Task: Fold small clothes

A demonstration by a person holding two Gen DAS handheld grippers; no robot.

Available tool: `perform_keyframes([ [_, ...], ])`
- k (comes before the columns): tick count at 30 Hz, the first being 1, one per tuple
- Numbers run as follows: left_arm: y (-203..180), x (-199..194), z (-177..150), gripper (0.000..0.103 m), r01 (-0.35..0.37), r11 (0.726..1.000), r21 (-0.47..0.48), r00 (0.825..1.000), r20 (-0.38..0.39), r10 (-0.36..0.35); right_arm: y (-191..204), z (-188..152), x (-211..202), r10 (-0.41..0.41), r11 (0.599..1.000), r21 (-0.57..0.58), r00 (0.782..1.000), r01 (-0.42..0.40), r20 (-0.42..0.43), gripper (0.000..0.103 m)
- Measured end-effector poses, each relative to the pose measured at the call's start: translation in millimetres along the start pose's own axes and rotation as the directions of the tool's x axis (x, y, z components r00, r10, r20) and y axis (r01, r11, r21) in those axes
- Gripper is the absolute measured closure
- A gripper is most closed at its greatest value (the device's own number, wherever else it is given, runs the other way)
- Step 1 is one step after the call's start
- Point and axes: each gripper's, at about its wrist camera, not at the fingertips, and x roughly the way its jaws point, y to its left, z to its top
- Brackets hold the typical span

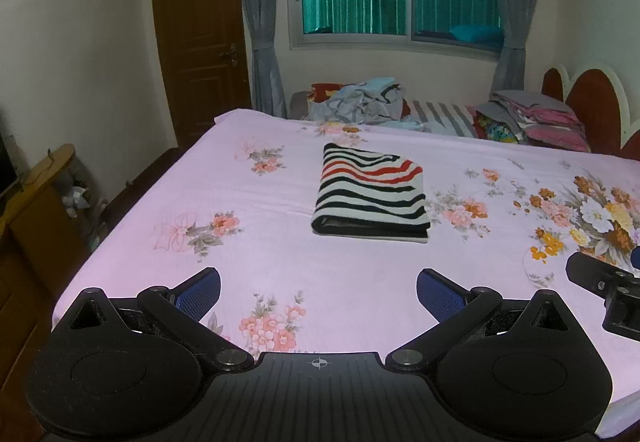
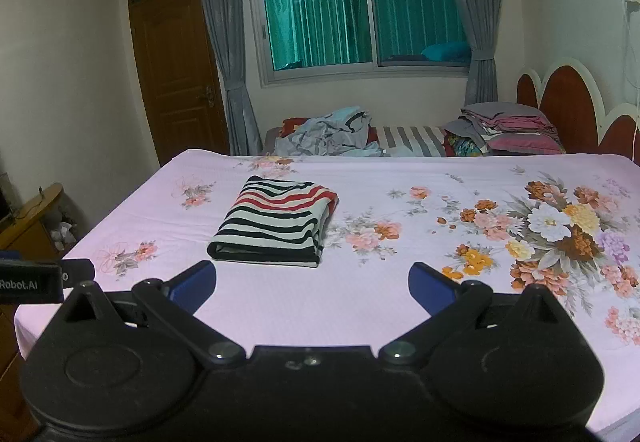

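Observation:
A striped garment [image 1: 370,194], black, white and red, lies folded into a neat rectangle on the pink floral bed sheet [image 1: 260,242]. It also shows in the right wrist view [image 2: 276,222]. My left gripper [image 1: 318,292] is open and empty, held above the near part of the bed, short of the garment. My right gripper [image 2: 312,284] is open and empty, just short of the garment's near edge. The right gripper's body shows at the right edge of the left wrist view [image 1: 604,282].
A heap of unfolded clothes [image 1: 360,100] and a stack of folded linen [image 1: 532,118] lie at the far side of the bed. A headboard [image 1: 592,102] stands at right, a wooden cabinet [image 1: 36,202] at left, a door [image 1: 200,34] behind.

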Motion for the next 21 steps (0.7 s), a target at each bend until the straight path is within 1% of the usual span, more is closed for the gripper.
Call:
perform_keyframes([
  [14,0.9,12.2,3.4,0.0,0.006,1.0,0.006,1.0,-0.02,-0.006,4.5,0.5,10.4,-0.004,1.0,0.001,1.0,0.004,-0.018,0.0],
  [21,0.6,11.9,3.0,0.0,0.005,1.0,0.005,1.0,-0.021,-0.005,4.7,0.9,13.9,-0.005,1.0,0.004,1.0,0.005,-0.019,0.0],
])
